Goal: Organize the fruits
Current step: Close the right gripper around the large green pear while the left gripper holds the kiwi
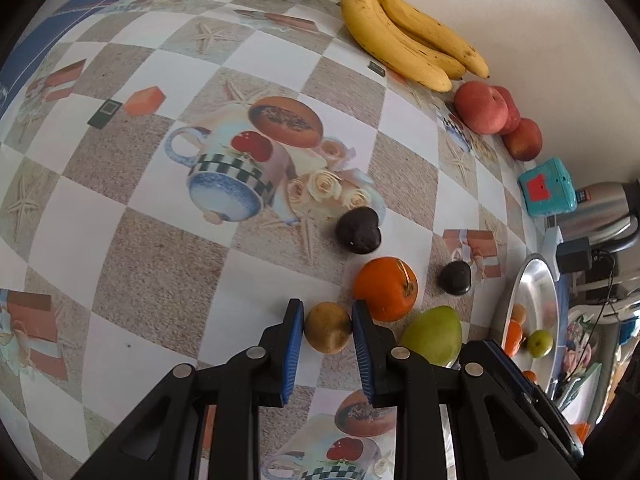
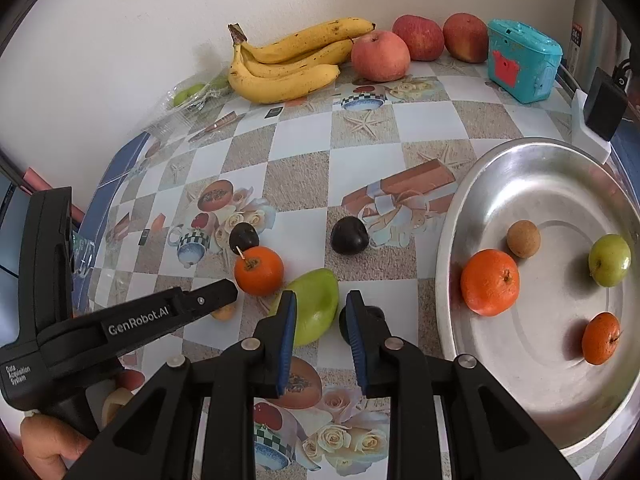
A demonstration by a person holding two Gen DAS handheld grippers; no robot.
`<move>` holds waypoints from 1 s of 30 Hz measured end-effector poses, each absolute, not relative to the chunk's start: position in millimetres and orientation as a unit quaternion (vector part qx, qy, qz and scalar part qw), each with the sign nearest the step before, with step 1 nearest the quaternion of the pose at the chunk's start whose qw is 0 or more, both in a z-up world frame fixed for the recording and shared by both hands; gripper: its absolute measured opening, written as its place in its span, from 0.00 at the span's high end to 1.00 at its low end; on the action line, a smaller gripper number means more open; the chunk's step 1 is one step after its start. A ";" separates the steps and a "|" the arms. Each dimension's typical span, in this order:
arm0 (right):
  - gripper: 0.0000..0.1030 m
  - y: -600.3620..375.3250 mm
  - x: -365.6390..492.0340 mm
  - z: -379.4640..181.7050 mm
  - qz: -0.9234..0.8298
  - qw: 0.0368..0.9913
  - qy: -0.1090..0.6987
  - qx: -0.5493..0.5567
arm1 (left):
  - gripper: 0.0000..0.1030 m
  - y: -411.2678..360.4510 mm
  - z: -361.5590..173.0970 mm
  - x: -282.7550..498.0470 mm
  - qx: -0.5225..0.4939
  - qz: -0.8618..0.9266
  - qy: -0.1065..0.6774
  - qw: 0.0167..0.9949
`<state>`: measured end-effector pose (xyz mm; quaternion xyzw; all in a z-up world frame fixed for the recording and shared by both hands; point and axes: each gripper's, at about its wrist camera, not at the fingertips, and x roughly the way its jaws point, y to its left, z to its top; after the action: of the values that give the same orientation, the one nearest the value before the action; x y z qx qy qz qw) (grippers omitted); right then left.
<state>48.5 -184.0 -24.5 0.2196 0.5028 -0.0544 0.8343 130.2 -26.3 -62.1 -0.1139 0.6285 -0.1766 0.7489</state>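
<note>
Fruits, loose on the checkered table (image 2: 304, 144). Nearest: a small brown fruit (image 1: 328, 327) held between the blue pads of the left gripper (image 1: 327, 320), which pinches it on both sides. Just beside it, an orange tangerine (image 1: 386, 288), its stem end turned up and to the right, and a green mango (image 2: 314, 308), long axis running from near left to far right, narrow tip away. The right gripper (image 2: 320, 316) stands over the mango's right flank with its jaws drawn in as far as they go and nothing visibly clamped; a dark fruit (image 2: 344, 322) lies half hidden behind its right finger. Farther on, two dark plums (image 2: 349, 234), apart, with bare cloth around them. Right: a steel tray (image 2: 452, 216) near the table's edge, holding two tangerines, a brown fruit and a green one, much of its floor free. Far edge, against the wall: bananas (image 2: 288, 64), long axis left to right, stems left; three apples (image 2: 380, 56); a teal box (image 2: 524, 60).
</note>
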 end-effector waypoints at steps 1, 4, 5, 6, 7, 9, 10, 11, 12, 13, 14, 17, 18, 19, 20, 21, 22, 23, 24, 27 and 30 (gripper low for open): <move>0.75 -184.3 48.4 -24.1 -0.054 0.835 0.502 0.220 | 0.74 -27.6 -61.9 129.6 -0.111 -0.177 0.629 0.749; 0.74 -185.5 48.0 -23.6 -0.056 0.836 0.501 0.218 | 0.74 -28.2 -62.5 129.0 -0.114 -0.180 0.630 0.747; 0.71 -186.4 47.6 -24.0 -0.059 0.835 0.502 0.218 | 0.74 -27.3 -62.8 129.3 -0.117 -0.179 0.631 0.746; 0.67 -187.7 46.8 -24.2 -0.062 0.834 0.503 0.218 | 0.74 -26.3 -62.8 129.7 -0.120 -0.178 0.631 0.746; 0.66 -189.1 46.4 -24.7 -0.066 0.833 0.503 0.218 | 0.74 -25.1 -62.6 129.9 -0.121 -0.176 0.631 0.746; 0.66 -191.0 46.0 -25.7 -0.067 0.832 0.505 0.222 | 0.74 -20.7 -61.1 130.0 -0.126 -0.174 0.630 0.746; 0.66 -190.8 46.1 -25.8 -0.066 0.831 0.505 0.222 | 0.74 -19.3 -60.6 130.5 -0.128 -0.173 0.630 0.747; 0.66 -189.6 46.6 -25.8 -0.063 0.832 0.505 0.221 | 0.74 -18.2 -60.3 130.9 -0.130 -0.171 0.629 0.747; 0.66 -188.5 47.2 -25.7 -0.061 0.832 0.505 0.219 | 0.74 -16.7 -59.7 131.3 -0.133 -0.169 0.629 0.747; 0.66 -187.4 47.8 -25.4 -0.060 0.833 0.505 0.216 | 0.74 -15.0 -59.1 131.6 -0.135 -0.167 0.629 0.747; 0.66 -186.5 48.2 -25.1 -0.058 0.835 0.505 0.212 | 0.74 -13.9 -58.7 131.9 -0.137 -0.166 0.629 0.747; 0.62 -184.7 48.7 -24.4 -0.057 0.837 0.503 0.206 | 0.74 -8.7 -56.7 132.7 -0.144 -0.162 0.628 0.747; 0.57 -182.7 49.5 -24.1 -0.053 0.839 0.502 0.203 | 0.74 -6.9 -56.0 133.0 -0.146 -0.161 0.628 0.747; 0.56 -180.5 50.5 -24.0 -0.049 0.841 0.501 0.197 | 0.74 -5.6 -55.4 133.2 -0.148 -0.159 0.628 0.747; 0.55 -177.3 51.9 -24.0 -0.044 0.843 0.501 0.188 | 0.74 -3.6 -54.9 133.4 -0.149 -0.157 0.629 0.747; 0.55 -174.1 52.8 -24.1 -0.041 0.845 0.501 0.180 | 0.74 -2.1 -54.7 133.7 -0.149 -0.154 0.630 0.746; 0.55 -170.0 54.2 -24.7 -0.038 0.847 0.503 0.167 | 0.74 -1.1 -54.7 133.9 -0.149 -0.152 0.632 0.745; 0.55 -165.7 55.5 -25.8 -0.035 0.849 0.505 0.153 | 0.74 0.0 -54.8 134.0 -0.149 -0.149 0.634 0.744; 0.54 -160.4 56.5 -27.3 -0.031 0.850 0.508 0.134 | 0.74 0.7 -55.2 134.1 -0.150 -0.147 0.636 0.743; 0.54 -146.8 58.3 -29.9 -0.023 0.854 0.512 0.087 | 0.74 3.4 -55.8 134.3 -0.154 -0.145 0.638 0.740; 0.47 -137.0 60.4 -34.1 -0.023 0.855 0.515 0.048 | 0.74 5.0 -56.0 134.9 -0.157 -0.142 0.639 0.740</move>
<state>60.4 -137.0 -34.1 0.0479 0.5155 -0.0229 0.8553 134.9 5.0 -56.0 -0.1568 0.6388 -0.1424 0.7396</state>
